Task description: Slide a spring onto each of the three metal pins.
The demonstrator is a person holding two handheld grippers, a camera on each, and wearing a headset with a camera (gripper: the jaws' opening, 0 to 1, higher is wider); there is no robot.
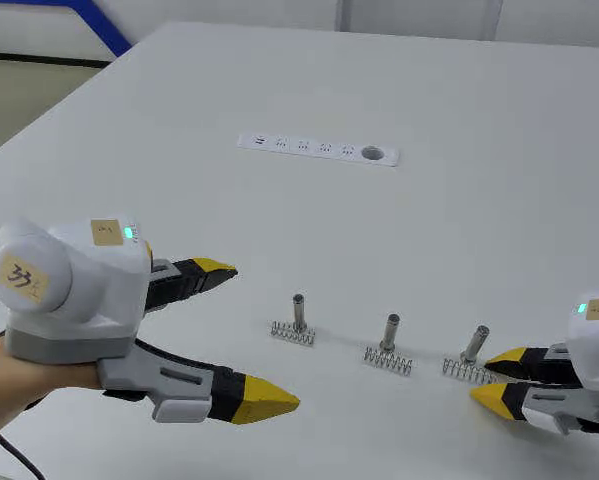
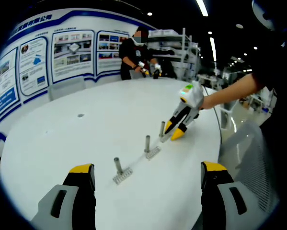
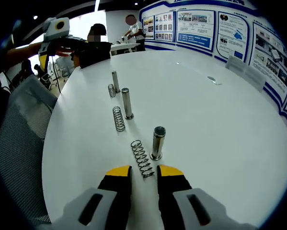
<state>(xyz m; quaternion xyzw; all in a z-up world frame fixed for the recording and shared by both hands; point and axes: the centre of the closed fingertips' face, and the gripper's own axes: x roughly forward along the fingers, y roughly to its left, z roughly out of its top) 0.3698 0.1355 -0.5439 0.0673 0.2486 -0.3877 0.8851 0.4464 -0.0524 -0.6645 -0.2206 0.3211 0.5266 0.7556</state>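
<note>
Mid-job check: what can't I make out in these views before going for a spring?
- Head view: right gripper, rear cut off by the right edge.
- Right gripper view: whether its tips touch the nearest spring; too close to tell.
- Same view: farthest spring too small to make out its coils.

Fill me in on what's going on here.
A person holds a gripper in each hand over a table. Three metal pins stand in a row, the left pin, middle pin and right pin, each with a spring lying beside it; none is on yet. The right gripper, jaws nearly together, has its tips at the end of the right spring. The left gripper hangs wide open, apart from the pins.
</note>
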